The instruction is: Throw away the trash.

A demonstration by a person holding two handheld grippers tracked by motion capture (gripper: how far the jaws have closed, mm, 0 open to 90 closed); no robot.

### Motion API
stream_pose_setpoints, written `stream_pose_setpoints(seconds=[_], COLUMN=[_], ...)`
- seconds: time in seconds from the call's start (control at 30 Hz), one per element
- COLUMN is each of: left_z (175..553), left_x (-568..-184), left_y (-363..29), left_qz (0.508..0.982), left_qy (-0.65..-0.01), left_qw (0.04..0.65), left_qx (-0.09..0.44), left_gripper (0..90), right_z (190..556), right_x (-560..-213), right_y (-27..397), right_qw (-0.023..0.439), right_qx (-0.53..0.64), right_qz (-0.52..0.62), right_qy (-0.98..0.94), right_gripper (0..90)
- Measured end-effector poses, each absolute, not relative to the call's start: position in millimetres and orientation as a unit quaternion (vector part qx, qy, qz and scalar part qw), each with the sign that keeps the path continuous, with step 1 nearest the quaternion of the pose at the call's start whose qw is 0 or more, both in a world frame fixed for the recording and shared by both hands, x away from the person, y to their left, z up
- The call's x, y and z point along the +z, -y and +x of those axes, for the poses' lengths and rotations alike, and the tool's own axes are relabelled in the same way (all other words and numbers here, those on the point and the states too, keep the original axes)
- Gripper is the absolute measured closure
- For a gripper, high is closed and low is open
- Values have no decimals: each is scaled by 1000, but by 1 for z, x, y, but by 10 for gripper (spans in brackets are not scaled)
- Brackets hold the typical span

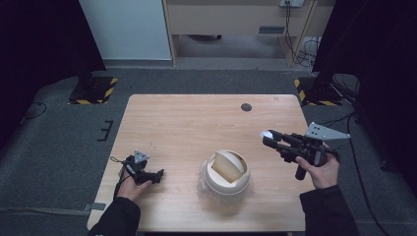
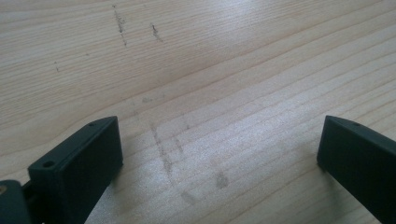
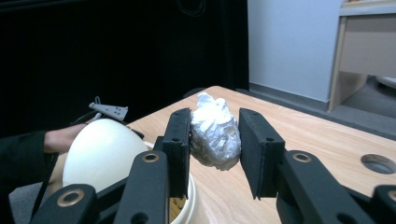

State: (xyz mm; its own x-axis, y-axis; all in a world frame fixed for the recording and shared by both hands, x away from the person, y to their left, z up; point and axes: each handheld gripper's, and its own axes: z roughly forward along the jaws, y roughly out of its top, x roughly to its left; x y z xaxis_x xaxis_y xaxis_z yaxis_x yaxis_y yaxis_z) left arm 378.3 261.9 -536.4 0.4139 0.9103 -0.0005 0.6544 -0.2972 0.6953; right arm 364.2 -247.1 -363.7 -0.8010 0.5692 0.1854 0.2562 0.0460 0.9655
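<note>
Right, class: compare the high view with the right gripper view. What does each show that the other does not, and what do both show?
High view alone: the whole table, the right hand that holds the right gripper, the grey floor and the striped stand feet.

Right gripper view alone: up close, the crumpled white paper ball clamped between the jaws, creases clear.

Both: the cream bin with its swing lid, the left gripper, the wooden tabletop and its round hole.

A light wooden table (image 1: 187, 123) is seen on grey carpet. A cream lidded bin (image 1: 227, 172) with a plastic liner stands on its near middle.
</note>
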Motion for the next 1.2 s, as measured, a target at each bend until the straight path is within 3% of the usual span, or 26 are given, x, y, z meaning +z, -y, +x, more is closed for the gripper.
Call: stream_pose_setpoints(seconds=[1.2], left_z=[378], left_x=[-536], left_y=[-262], left_qz=[779], left_qy=[-502], left_qw=[315], left_qx=[203], left_gripper=[0], right_z=[371], right_x=[-400], right_y=[208], right_qw=[41], right_qx=[578], right_qz=[255], right_qy=[-774], right_gripper=[650])
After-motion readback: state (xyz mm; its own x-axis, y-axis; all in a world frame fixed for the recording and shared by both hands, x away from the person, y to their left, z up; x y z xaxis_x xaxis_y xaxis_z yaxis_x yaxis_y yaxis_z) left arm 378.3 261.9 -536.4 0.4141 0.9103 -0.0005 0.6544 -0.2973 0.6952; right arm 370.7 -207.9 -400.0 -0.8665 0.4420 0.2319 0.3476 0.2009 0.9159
